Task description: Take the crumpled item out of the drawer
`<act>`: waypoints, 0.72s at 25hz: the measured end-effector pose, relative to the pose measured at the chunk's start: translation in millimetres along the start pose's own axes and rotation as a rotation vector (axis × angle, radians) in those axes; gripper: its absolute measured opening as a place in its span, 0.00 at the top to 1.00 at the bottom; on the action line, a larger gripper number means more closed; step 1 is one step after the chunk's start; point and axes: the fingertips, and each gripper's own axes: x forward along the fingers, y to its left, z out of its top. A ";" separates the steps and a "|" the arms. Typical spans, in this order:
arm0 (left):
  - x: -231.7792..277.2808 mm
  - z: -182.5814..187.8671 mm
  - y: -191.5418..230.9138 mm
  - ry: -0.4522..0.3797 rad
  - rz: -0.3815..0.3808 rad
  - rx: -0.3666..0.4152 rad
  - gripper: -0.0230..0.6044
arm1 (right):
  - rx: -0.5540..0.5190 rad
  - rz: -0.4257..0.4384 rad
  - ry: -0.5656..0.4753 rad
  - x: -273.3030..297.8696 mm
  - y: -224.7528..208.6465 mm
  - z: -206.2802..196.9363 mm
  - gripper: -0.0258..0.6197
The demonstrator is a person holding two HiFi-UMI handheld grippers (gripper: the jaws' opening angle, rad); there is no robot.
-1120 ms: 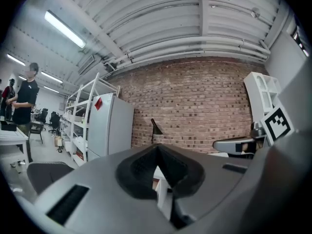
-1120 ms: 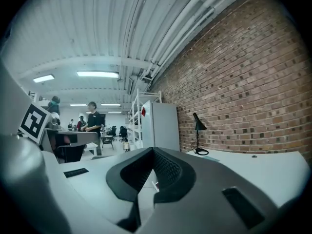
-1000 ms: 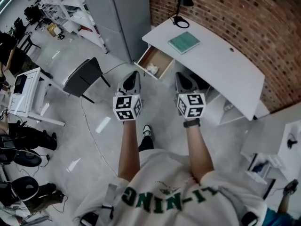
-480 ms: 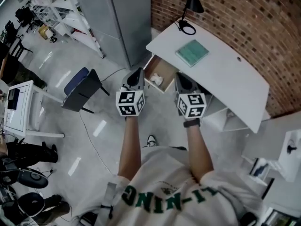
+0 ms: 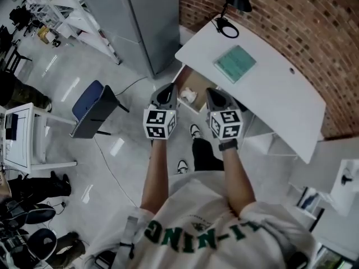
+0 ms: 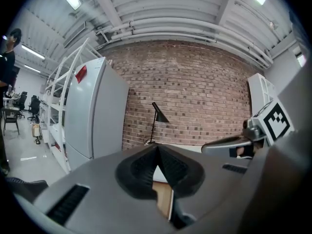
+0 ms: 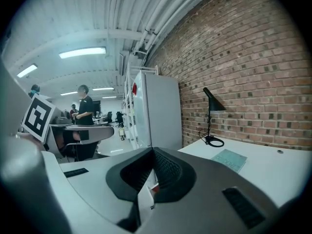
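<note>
Head view: the left gripper (image 5: 166, 89) and right gripper (image 5: 215, 93) are held side by side, both aimed at an open wooden drawer (image 5: 194, 82) under the white table (image 5: 275, 100). The crumpled item (image 5: 188, 96) – a small white wad – lies inside the drawer, between the two sets of fingertips and just beyond them, touched by neither. On the table, past the right fingers, lie a green pad (image 5: 236, 64) and, further off, a black lamp (image 5: 238, 0). A grey cabinet (image 5: 147, 21) stands beyond the left fingers, and a blue chair (image 5: 90, 110) sits well off to their left.

Left gripper view: the fingers (image 6: 144, 167) are pressed together at their tips, with nothing between them. Below the tips a strip of the drawer's wood (image 6: 163, 199) shows; the wad itself cannot be made out here. Straight ahead is the lamp (image 6: 159, 114) against the brick wall, the cabinet (image 6: 95, 116) to the left, and the right gripper (image 6: 233, 143) to the right of the fingers.

Right gripper view: these fingers (image 7: 168, 169) are also pressed together – empty. The table (image 7: 273, 167) with the pad (image 7: 229, 159) and lamp (image 7: 212, 101) lies to their right, the cabinet (image 7: 158, 111) ahead, and the left gripper (image 7: 85, 130) to their left.
</note>
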 end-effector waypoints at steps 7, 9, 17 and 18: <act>62.6 -32.6 35.0 0.069 0.008 -0.029 0.97 | 0.014 0.042 0.102 76.0 -29.0 -31.0 0.96; 77.9 -45.6 42.7 0.094 0.010 -0.045 0.97 | 0.012 0.059 0.139 94.2 -33.6 -45.3 0.96; 116.3 -98.6 62.3 0.179 -0.003 -0.094 0.97 | 0.044 0.103 0.317 141.2 -45.1 -126.9 0.96; 118.4 -105.1 65.2 0.189 -0.002 -0.101 0.97 | 0.046 0.109 0.342 146.2 -44.5 -139.0 0.96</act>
